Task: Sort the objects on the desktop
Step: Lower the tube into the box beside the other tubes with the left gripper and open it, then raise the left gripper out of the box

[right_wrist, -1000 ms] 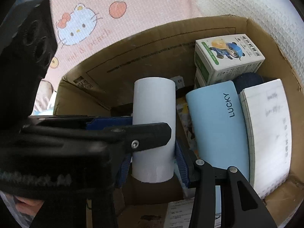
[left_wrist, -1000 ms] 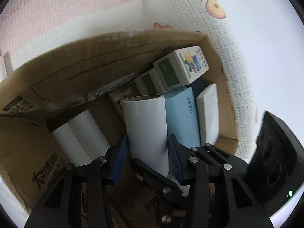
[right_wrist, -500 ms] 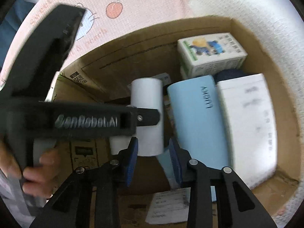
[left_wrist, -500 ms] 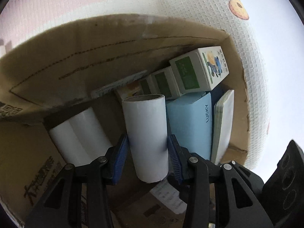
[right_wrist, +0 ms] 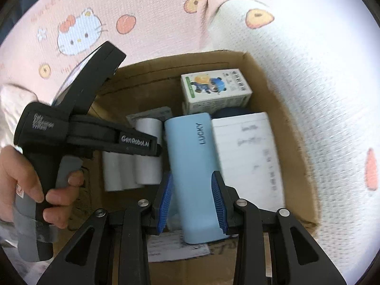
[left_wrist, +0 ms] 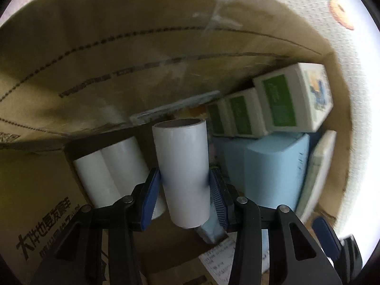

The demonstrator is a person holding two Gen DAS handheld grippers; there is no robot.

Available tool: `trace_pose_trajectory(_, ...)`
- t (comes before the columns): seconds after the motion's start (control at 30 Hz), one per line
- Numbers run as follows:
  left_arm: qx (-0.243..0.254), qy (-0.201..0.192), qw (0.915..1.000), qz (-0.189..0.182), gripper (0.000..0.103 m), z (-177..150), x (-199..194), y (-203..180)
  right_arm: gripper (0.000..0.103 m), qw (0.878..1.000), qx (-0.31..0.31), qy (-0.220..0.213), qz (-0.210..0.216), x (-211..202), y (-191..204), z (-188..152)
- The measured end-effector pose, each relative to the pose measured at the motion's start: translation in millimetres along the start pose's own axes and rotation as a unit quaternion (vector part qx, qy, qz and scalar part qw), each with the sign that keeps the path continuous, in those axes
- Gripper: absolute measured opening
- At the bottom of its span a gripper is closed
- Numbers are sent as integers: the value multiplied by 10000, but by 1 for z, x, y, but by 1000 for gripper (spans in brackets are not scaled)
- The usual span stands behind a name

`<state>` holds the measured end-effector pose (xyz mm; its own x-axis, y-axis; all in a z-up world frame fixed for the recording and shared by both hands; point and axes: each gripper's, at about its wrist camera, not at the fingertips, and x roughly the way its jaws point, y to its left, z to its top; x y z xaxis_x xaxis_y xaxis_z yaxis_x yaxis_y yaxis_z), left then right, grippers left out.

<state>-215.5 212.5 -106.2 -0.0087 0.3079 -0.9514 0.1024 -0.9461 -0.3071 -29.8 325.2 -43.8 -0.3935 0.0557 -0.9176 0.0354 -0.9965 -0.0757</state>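
Observation:
My left gripper [left_wrist: 184, 190] is shut on a white roll [left_wrist: 180, 166] and holds it upright inside the cardboard box [left_wrist: 118, 59]. The roll hangs just right of two other white rolls [left_wrist: 106, 173] that lie against the box's left side. In the right wrist view the left gripper's black body [right_wrist: 95, 128] reaches into the box over the three rolls [right_wrist: 147, 168]. My right gripper [right_wrist: 192, 190] hovers above the box [right_wrist: 273, 90]. Its jaws stand a narrow way apart with nothing between them. The pale blue LUCKY case [right_wrist: 190, 154] lies well below it.
A white notebook [right_wrist: 247, 154] lies right of the blue case. Green and white cartons [right_wrist: 213, 87] are stacked at the far right corner. A printed slip [right_wrist: 175, 247] lies on the box floor. A pink cartoon cloth [right_wrist: 78, 33] surrounds the box. A person's hand [right_wrist: 28, 185] grips the left tool.
The right gripper came off the white roll, narrowed its jaws and lifted back above the box. The left gripper sank deeper into the box with the roll, closer to the two lying rolls.

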Motion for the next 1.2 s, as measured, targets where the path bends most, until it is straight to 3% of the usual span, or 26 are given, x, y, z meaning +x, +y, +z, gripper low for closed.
trace_pose_trajectory(0.17,-539,263,9978,277,47,-9,15,10,31,9996,-214,-32,-180,-6,15,-1)
trace_pose_trajectory(0.27,-827,305,9959,213,47,-5,23,20,31,9987,-357,-108,-351,-10,24,0)
trace_pose_trajectory(0.57,-861,93,9961,191,46,-5,33,17,31,9968,-627,-124,-486,-13,29,8)
trace_pose_trajectory(0.7,-851,182,9960,186,46,-5,32,18,31,9961,-676,-92,-554,-15,23,6)
trace_pose_trajectory(0.8,-913,267,9947,383,46,-7,22,23,31,9962,-641,-68,-593,-11,21,8)
trace_pose_trajectory(0.9,-402,252,9989,22,45,-8,9,17,31,9974,-538,20,-482,-9,17,6)
trace_pose_trajectory(0.97,-106,200,9997,-47,20,-11,-1,12,31,9984,-438,94,-335,-5,16,5)
trace_pose_trajectory(1.03,200,101,9995,-230,11,-16,-15,7,31,9992,-301,206,-132,2,16,6)
trace_pose_trajectory(1.13,572,-61,9972,-468,9,-19,-33,5,31,9993,-175,310,139,7,18,8)
trace_pose_trajectory(1.2,801,-177,9955,-481,8,-1,-44,8,31,9983,-19,411,413,13,21,12)
